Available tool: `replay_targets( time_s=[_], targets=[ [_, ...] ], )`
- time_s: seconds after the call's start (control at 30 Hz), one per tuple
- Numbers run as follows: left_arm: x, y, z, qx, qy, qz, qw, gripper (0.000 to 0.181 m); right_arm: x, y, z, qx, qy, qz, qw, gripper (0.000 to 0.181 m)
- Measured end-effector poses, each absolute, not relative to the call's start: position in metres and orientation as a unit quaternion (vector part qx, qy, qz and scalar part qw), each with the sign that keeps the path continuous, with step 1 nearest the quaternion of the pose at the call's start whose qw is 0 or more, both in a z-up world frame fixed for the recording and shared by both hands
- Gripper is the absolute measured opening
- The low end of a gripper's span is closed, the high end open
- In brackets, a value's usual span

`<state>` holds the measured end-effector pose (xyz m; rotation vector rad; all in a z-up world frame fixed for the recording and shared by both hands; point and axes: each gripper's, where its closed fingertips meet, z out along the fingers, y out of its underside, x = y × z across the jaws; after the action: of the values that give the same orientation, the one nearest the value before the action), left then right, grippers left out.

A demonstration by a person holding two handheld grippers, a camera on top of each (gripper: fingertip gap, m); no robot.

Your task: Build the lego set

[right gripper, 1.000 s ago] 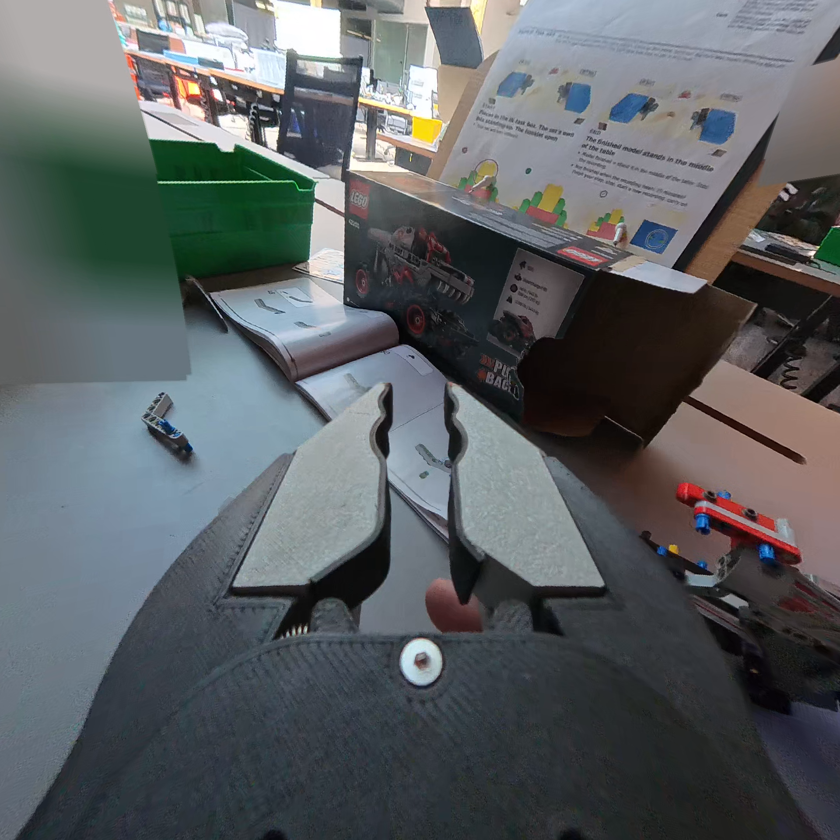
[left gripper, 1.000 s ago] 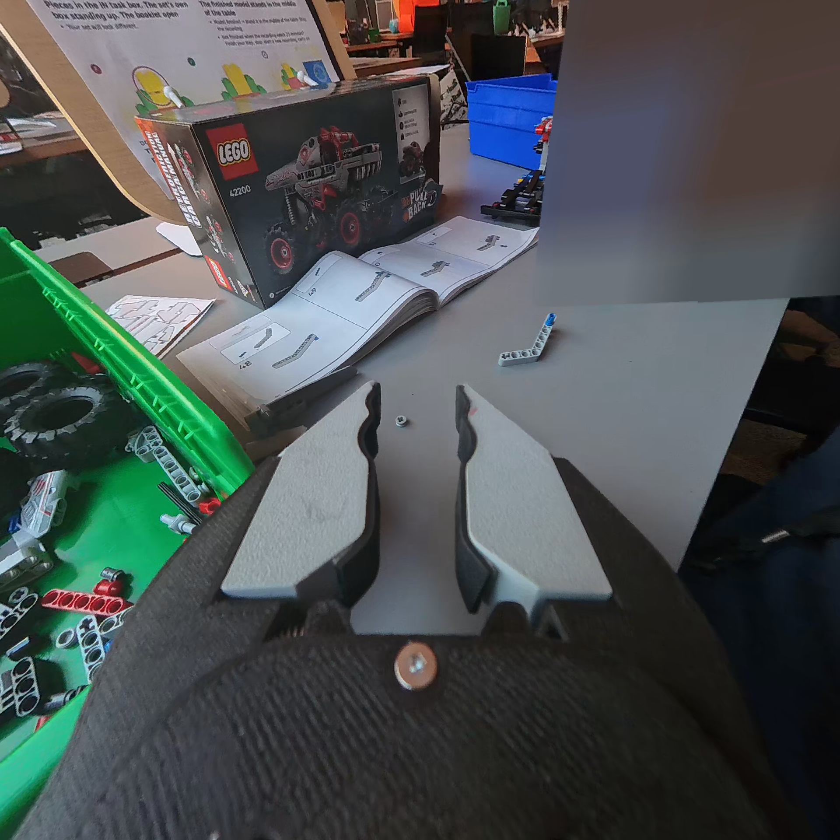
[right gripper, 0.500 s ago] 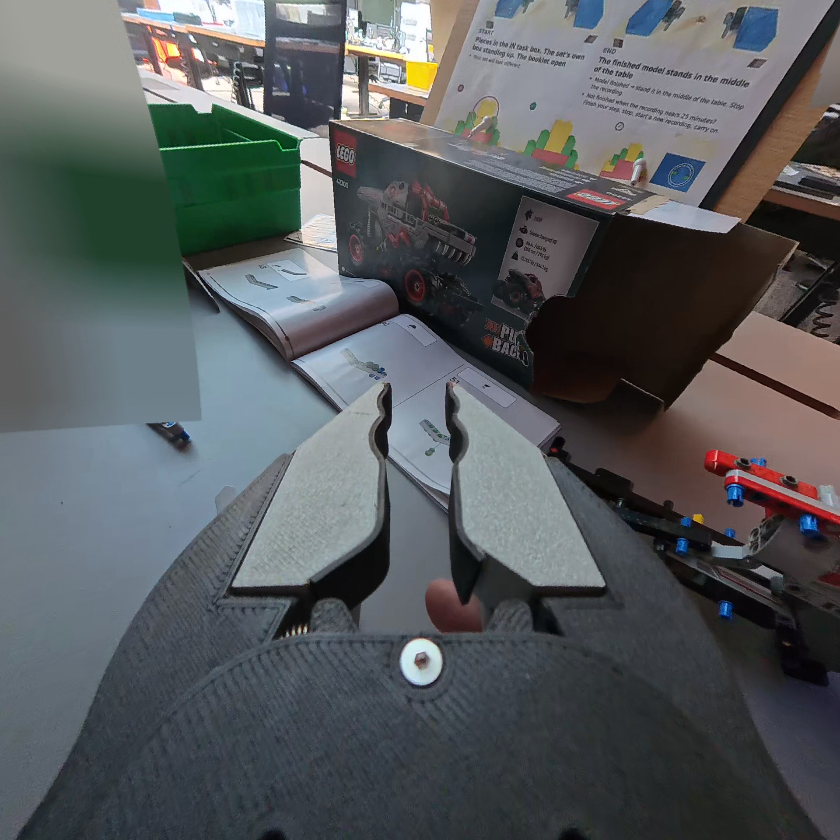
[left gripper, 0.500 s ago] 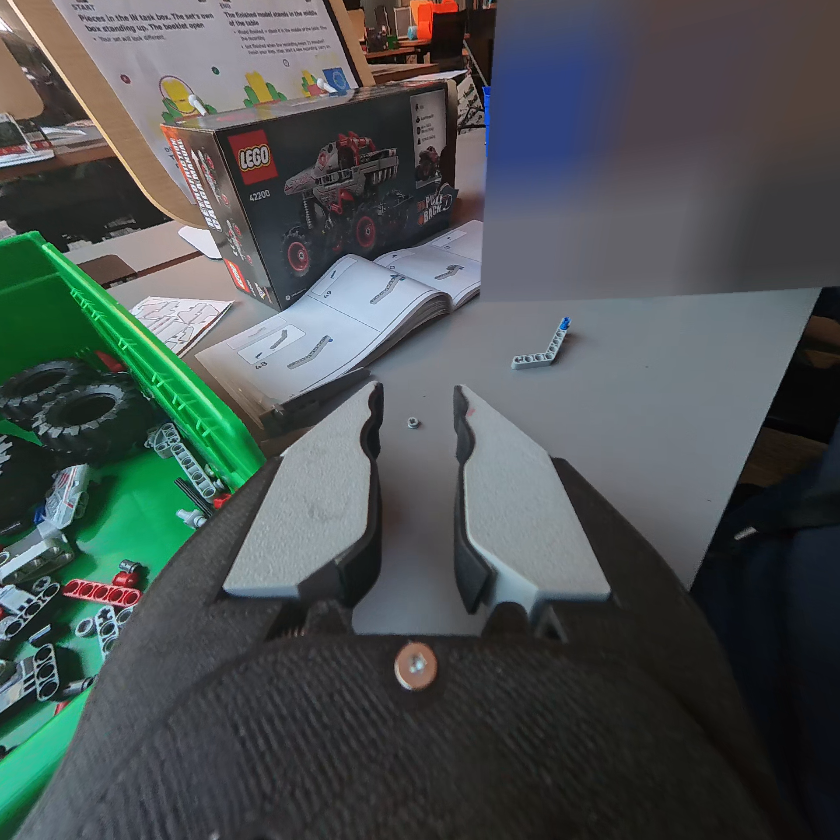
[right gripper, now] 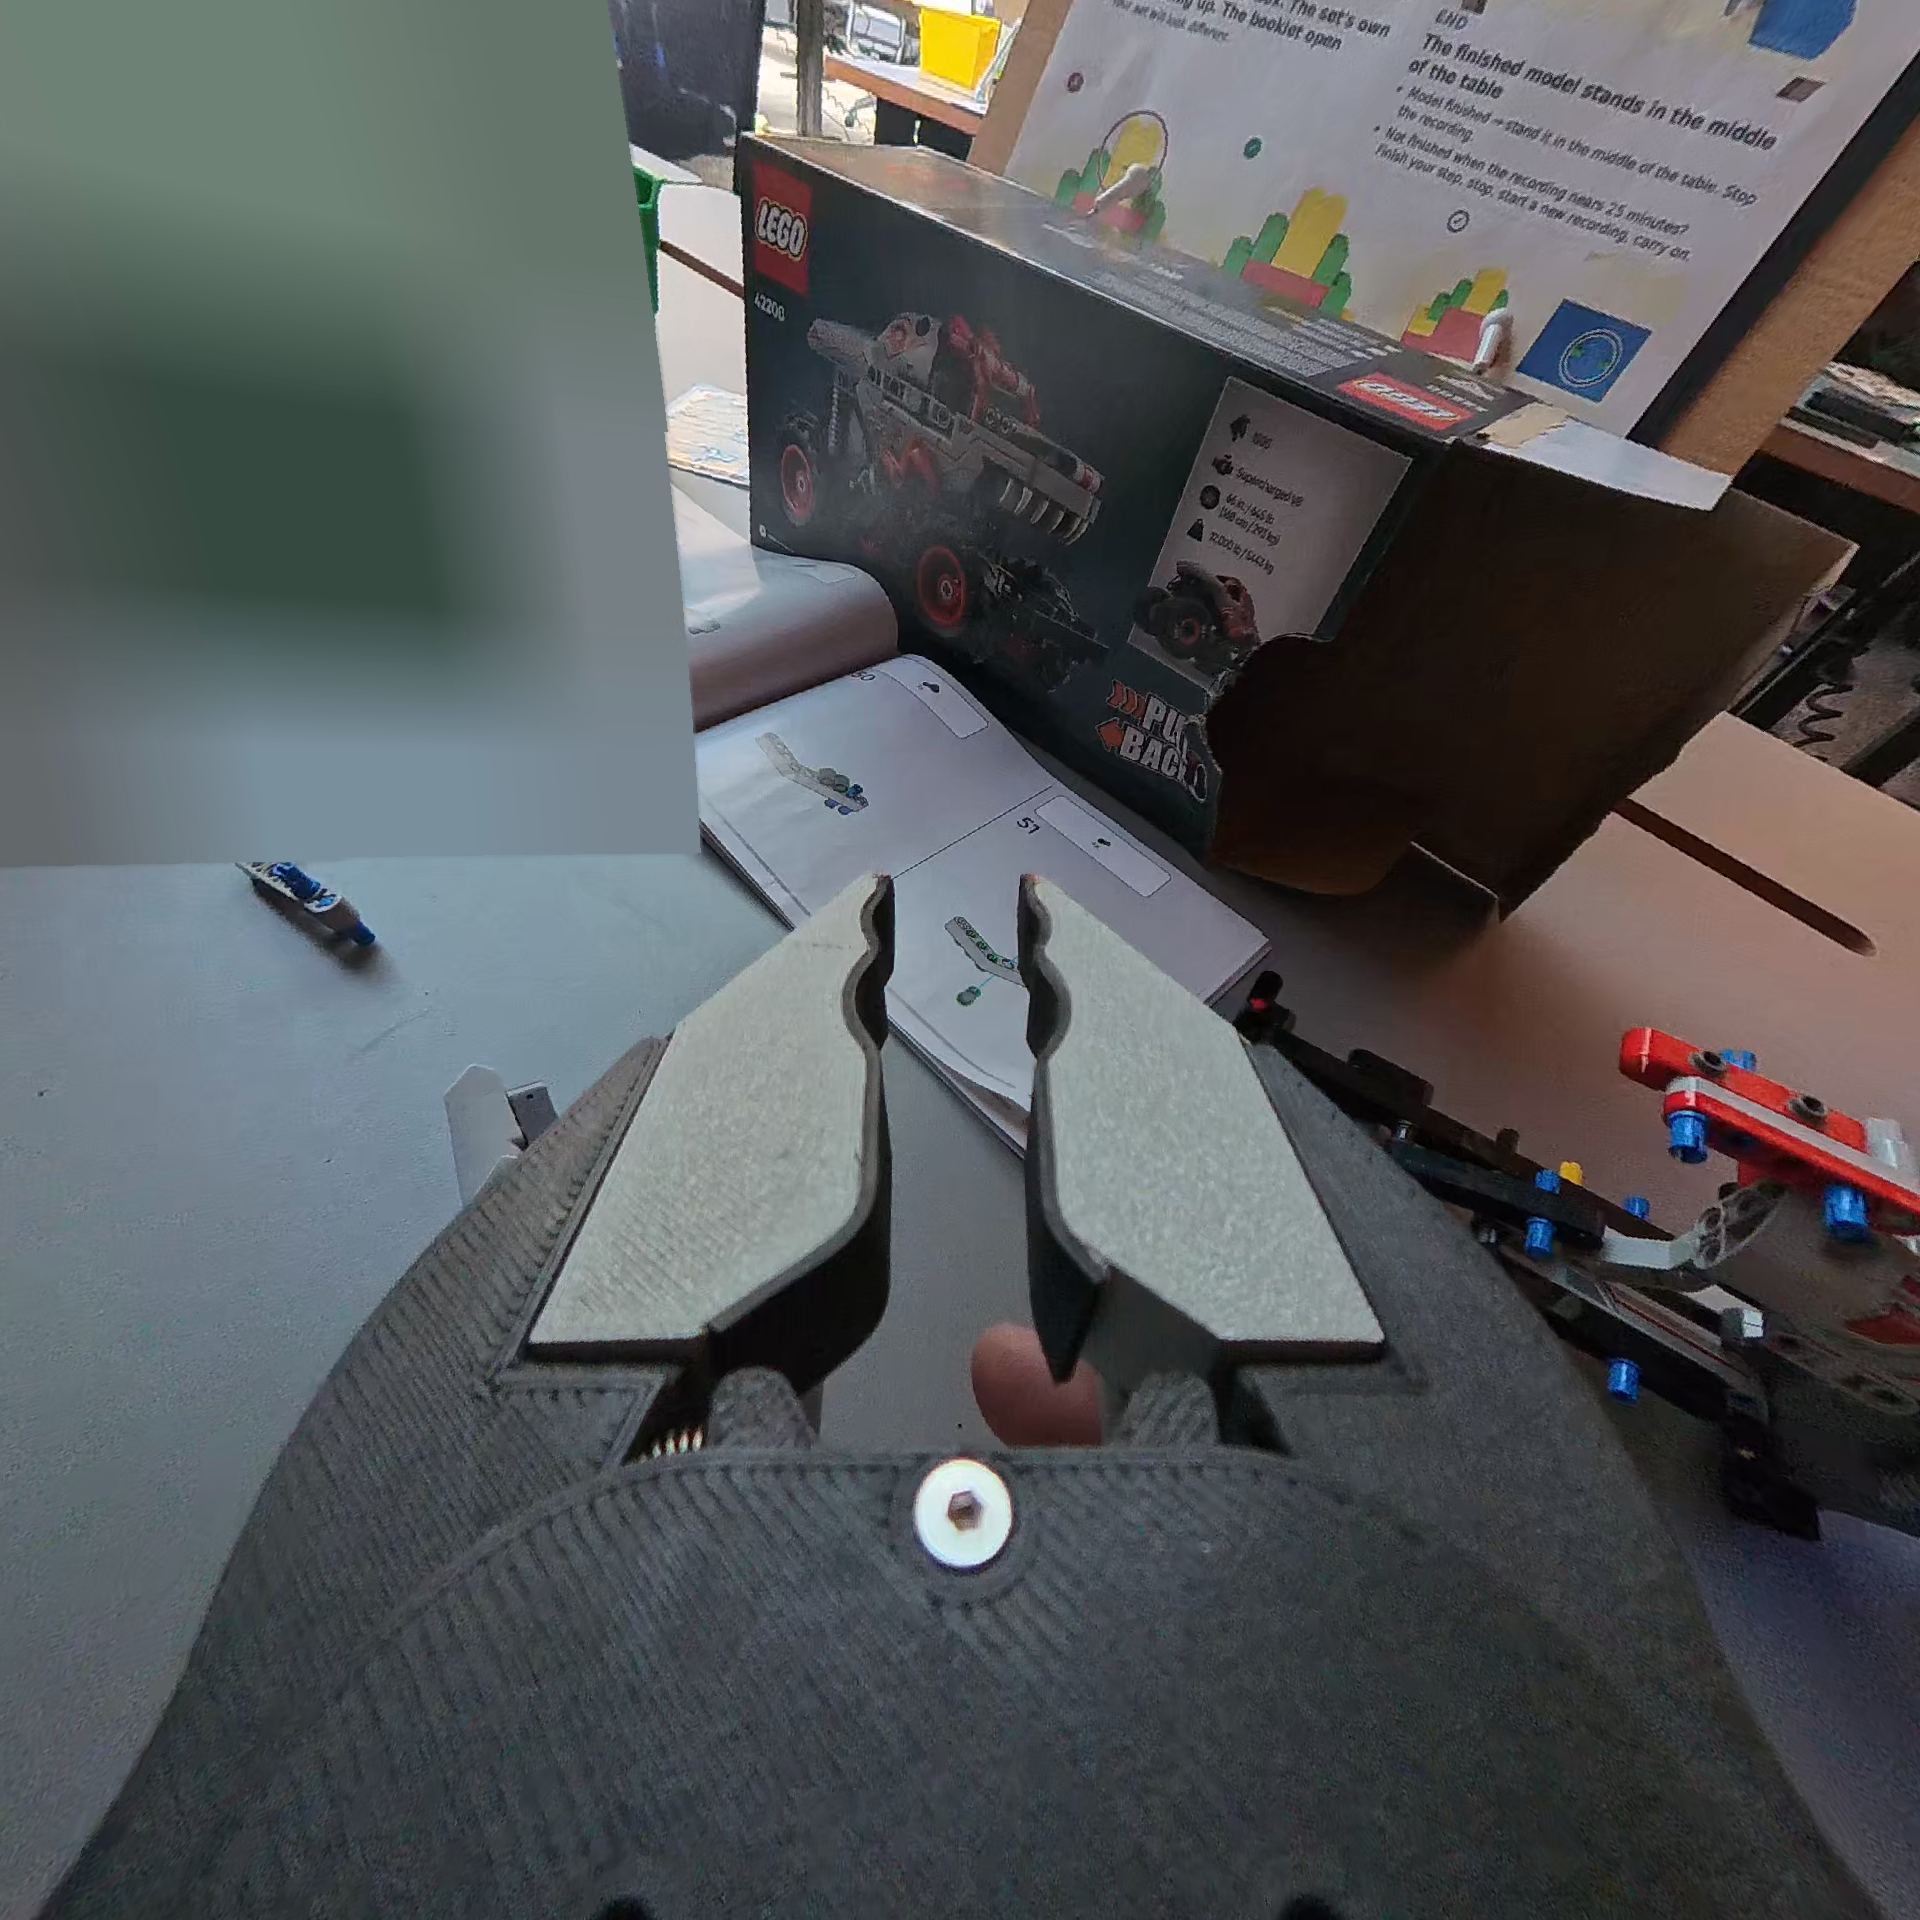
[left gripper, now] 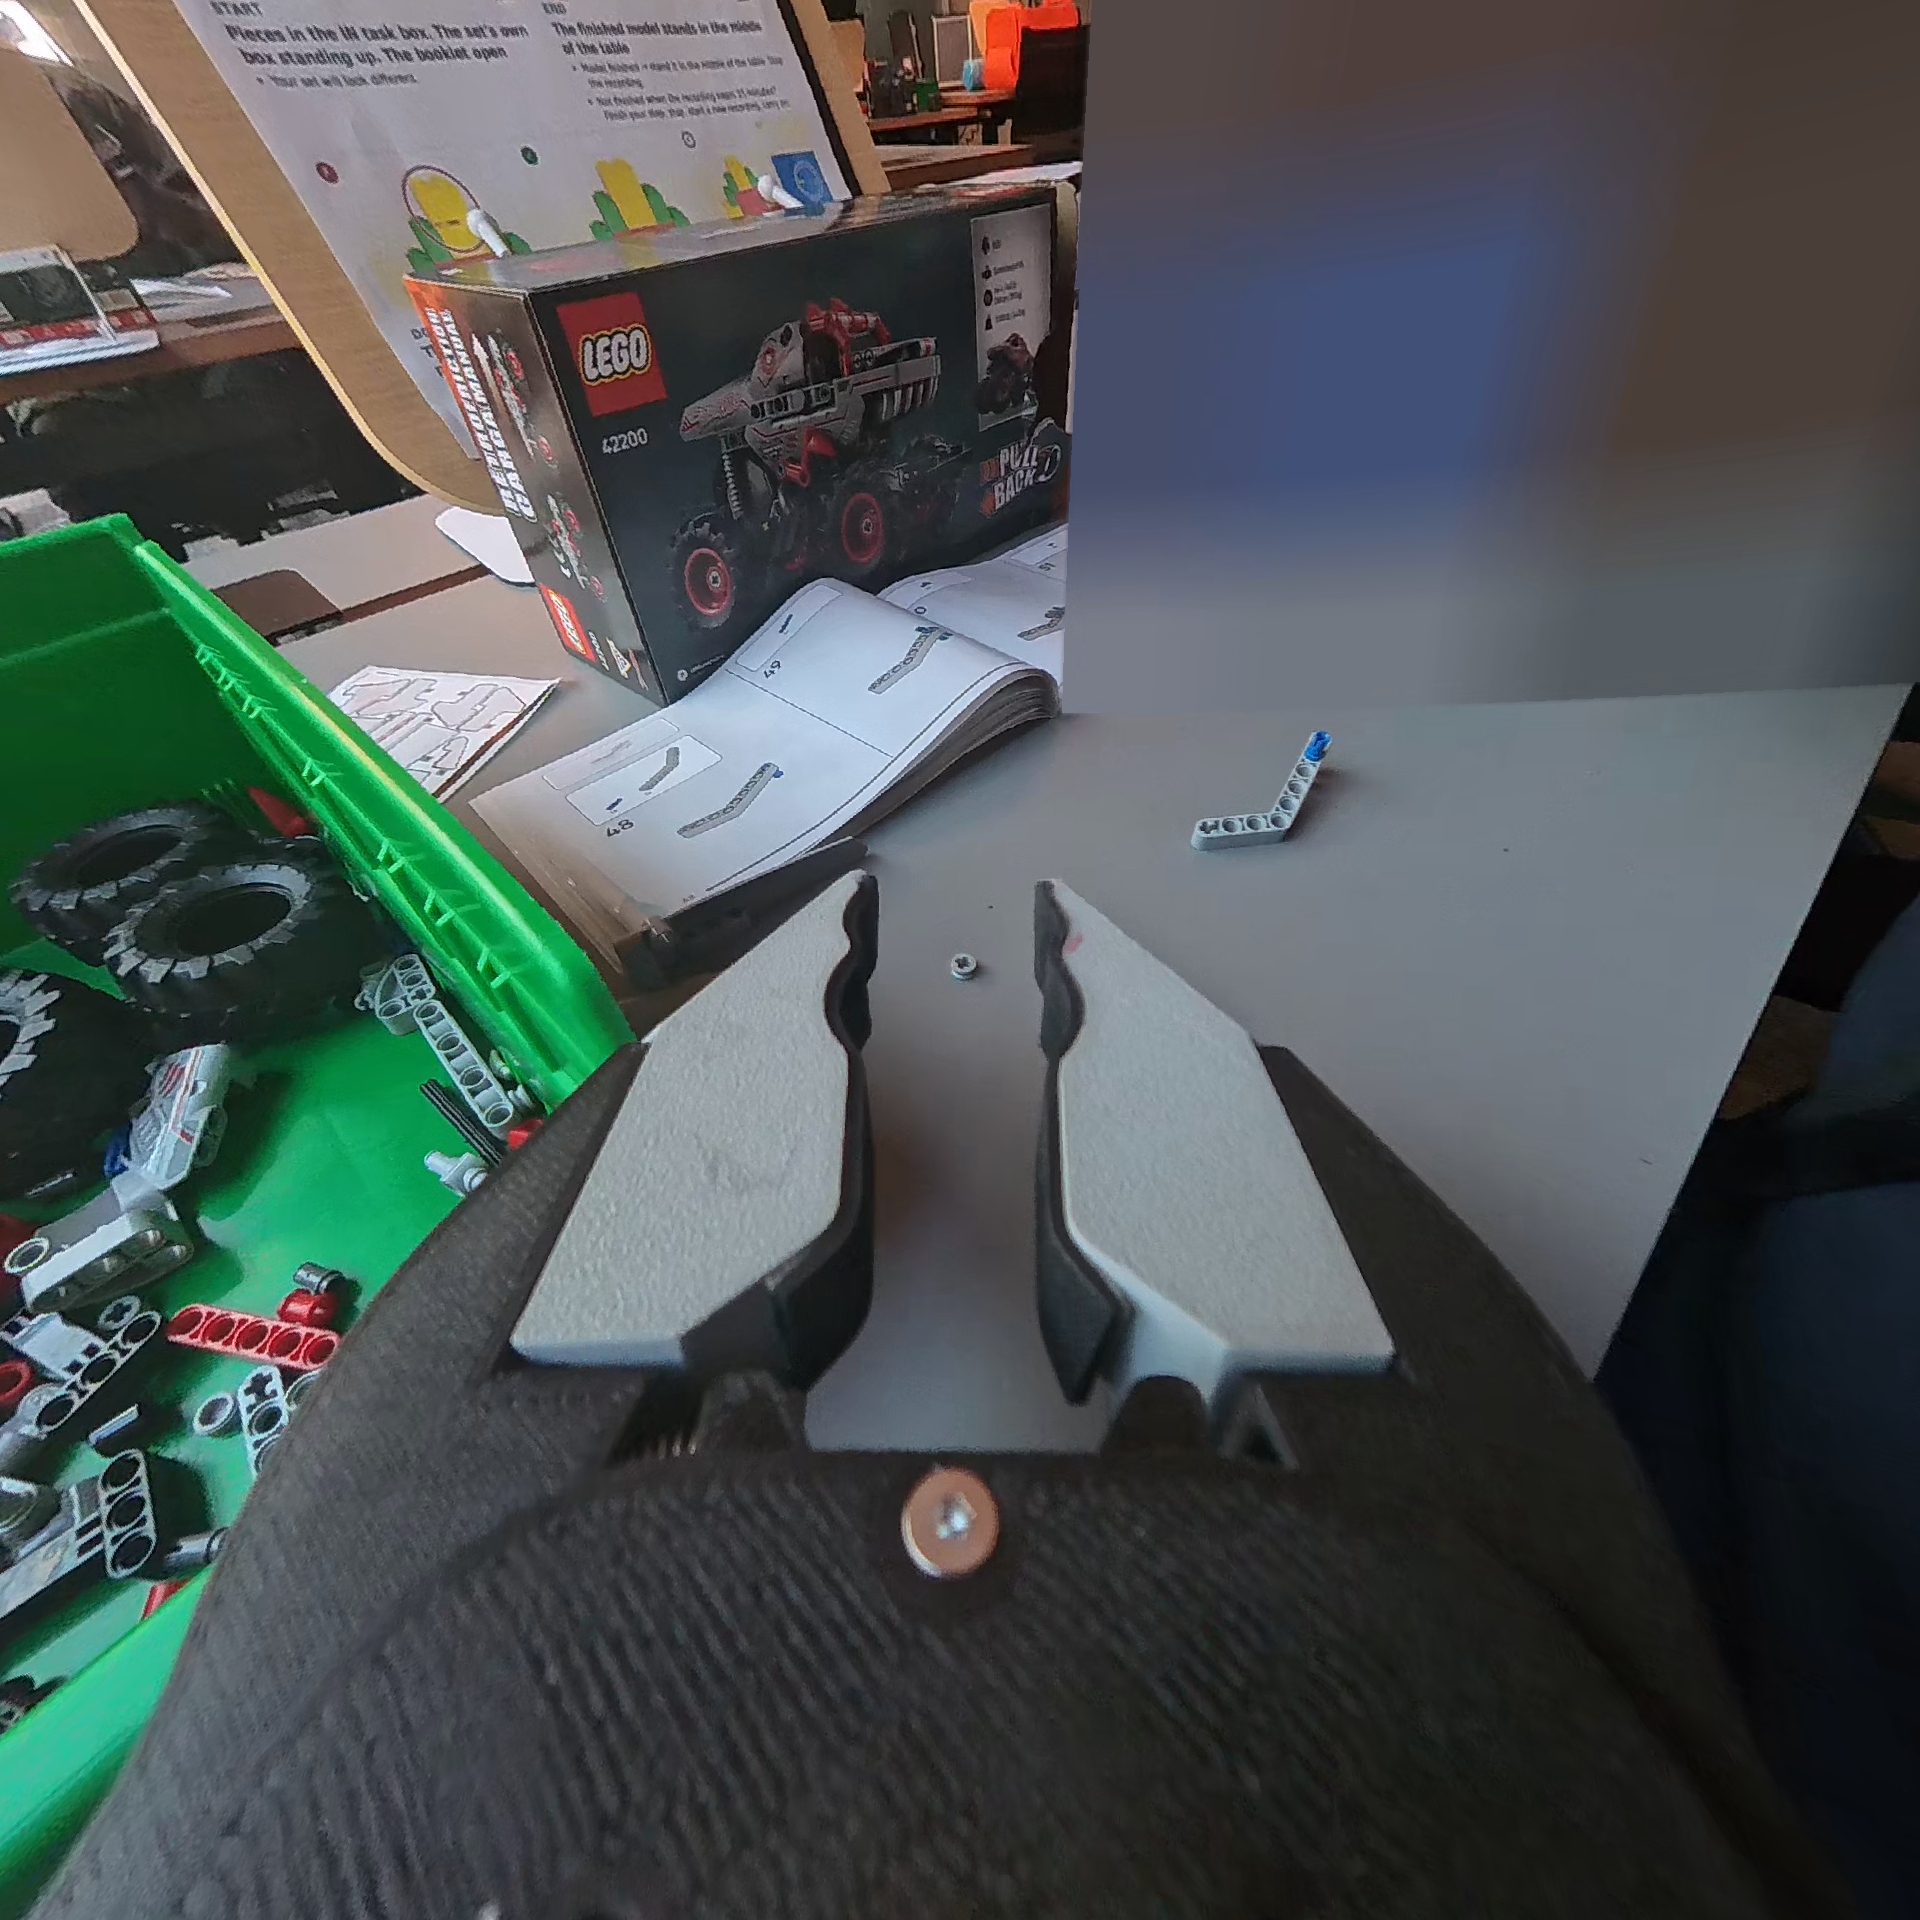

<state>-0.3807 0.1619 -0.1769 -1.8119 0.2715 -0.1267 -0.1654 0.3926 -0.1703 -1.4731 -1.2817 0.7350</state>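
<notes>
My left gripper (left gripper: pixel 956 909) is open and empty above the grey table, with a tiny grey round piece (left gripper: pixel 965 966) lying on the table between its fingertips. A bent grey beam with a blue pin (left gripper: pixel 1262 800) lies to the right; it also shows in the right wrist view (right gripper: pixel 307 894). My right gripper (right gripper: pixel 956 904) is open and empty over the open instruction booklet (right gripper: pixel 935 790). The partly built model (right gripper: pixel 1704 1236), black with red and blue parts, stands to its right. The green bin (left gripper: pixel 343 769) of loose parts and tyres (left gripper: pixel 197 925) is at the left.
The set's box (left gripper: pixel 790 436) stands behind the booklet (left gripper: pixel 810 748), with an instruction poster (left gripper: pixel 520 104) behind it. A sticker sheet (left gripper: pixel 447 717) lies left of the booklet. The table's front edge (left gripper: pixel 1714 1091) runs at the right. A small white part (right gripper: pixel 483 1122) pokes out beside my right gripper. The tips of one gripper are about 30 cm away from the tips of the other. About 15 cm separates my right fingertips from the partly built model (right gripper: pixel 1704 1236).
Both grippers stay open. The left view has shifted so the box and booklet sit further right. The right gripper has moved forward and right, closer over the booklet's right page and the model.
</notes>
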Motion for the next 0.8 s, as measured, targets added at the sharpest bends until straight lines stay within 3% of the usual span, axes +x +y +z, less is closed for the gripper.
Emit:
replay_targets(
  time_s=[0.8],
  targets=[
    [-0.3799,0.1627,-0.1782,-0.786,0.118,-0.056,0.604,0.026,-0.1641,0.3931,-0.1688,-0.609,-0.529,0.299,0.511,0.02]
  ],
)
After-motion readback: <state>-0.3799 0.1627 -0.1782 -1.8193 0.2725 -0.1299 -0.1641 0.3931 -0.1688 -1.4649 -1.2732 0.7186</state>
